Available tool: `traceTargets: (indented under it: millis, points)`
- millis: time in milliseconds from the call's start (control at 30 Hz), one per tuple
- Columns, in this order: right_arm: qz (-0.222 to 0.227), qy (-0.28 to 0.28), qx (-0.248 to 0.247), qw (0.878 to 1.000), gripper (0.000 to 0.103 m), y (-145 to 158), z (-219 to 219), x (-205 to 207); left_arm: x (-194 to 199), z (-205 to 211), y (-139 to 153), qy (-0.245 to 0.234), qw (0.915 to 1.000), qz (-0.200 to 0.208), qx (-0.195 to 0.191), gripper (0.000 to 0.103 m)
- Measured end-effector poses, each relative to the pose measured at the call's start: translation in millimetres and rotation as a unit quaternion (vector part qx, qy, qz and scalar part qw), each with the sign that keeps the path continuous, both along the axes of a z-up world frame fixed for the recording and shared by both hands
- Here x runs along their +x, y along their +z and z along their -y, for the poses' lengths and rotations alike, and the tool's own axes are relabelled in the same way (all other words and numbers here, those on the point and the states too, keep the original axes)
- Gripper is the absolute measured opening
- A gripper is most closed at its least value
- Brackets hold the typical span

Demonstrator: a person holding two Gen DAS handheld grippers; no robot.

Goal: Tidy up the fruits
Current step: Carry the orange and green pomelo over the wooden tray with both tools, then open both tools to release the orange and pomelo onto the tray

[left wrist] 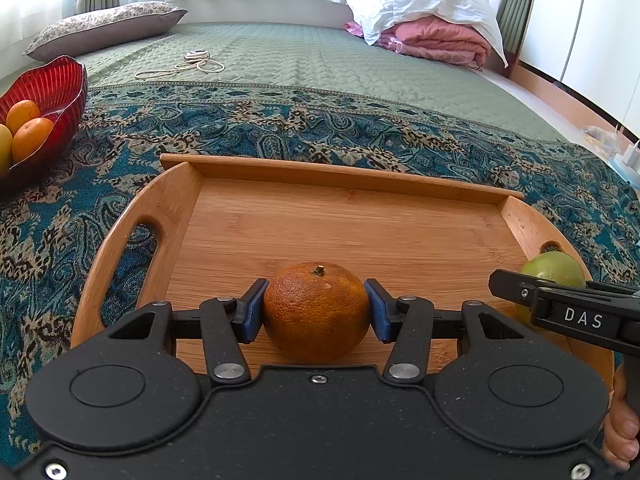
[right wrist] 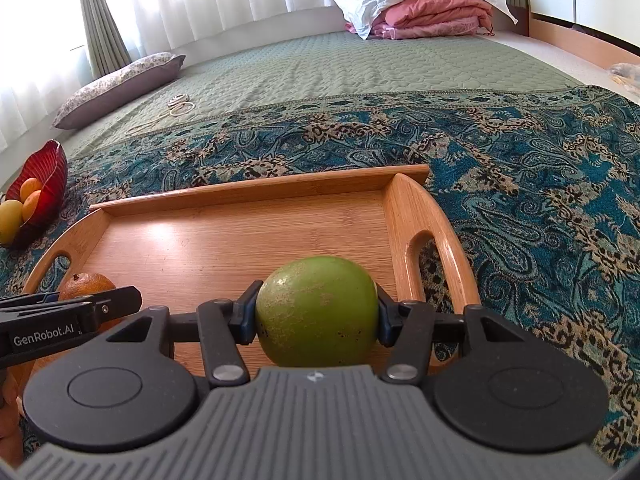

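An orange (left wrist: 316, 312) with a short stem sits low over the near part of a wooden tray (left wrist: 180, 208); my left gripper (left wrist: 316, 310) is shut on it, blue pads pressed to both sides. A round green fruit (right wrist: 317, 312) is held the same way by my right gripper (right wrist: 317, 314), shut on it near the tray's (right wrist: 400, 208) right handle. Each view shows the other gripper at its edge: the green fruit (left wrist: 554, 268) at the right, the orange (right wrist: 86, 286) at the left. A red glass bowl (left wrist: 60, 80) with two oranges and a yellowish fruit stands at the far left.
The tray lies on a blue patterned throw (left wrist: 360, 128) over a green quilted bed. A pillow (left wrist: 104, 28), a looped cord (left wrist: 192, 64) and folded pink and white bedding (left wrist: 424, 16) lie farther back. A hand (left wrist: 620, 428) shows at the lower right.
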State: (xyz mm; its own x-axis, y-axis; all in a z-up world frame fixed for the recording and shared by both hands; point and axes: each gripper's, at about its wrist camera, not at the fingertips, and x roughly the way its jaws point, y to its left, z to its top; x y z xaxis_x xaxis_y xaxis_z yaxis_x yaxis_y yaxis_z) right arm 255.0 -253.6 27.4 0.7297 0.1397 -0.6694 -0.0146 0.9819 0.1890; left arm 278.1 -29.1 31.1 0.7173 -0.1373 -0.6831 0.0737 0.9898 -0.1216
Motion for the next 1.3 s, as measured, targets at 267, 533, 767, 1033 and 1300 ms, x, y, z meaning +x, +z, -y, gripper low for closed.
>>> traceTargets:
  millis: [267,533,767,1033,1300]
  points:
    - [-0.001,0.001,0.0,1.0,0.06,-0.6,-0.4,-0.2,-1.2,-0.2,-0.2,-0.002,1.0,0.005,0.004,0.05]
    - [0.004,0.004,0.002,1.0,0.065,1.0,-0.3,-7.3,-7.0,1.6,3.2,-0.004,0.9999,0.01,0.009,0.058]
    - [0.013,0.015,0.001,1.0,0.073,6.6,1.5,-19.5,-19.6,1.8,10.9,-0.012,0.9994,0.025,0.019,0.075]
    - [0.03,0.024,-0.004,0.999,0.083,14.1,0.4,-37.2,-44.9,1.1,25.8,-0.02,0.998,0.055,0.025,0.088]
    - [0.051,0.029,-0.001,0.998,0.089,21.2,4.1,-61.4,-77.4,-0.9,37.3,-0.029,0.9957,0.084,0.028,0.093]
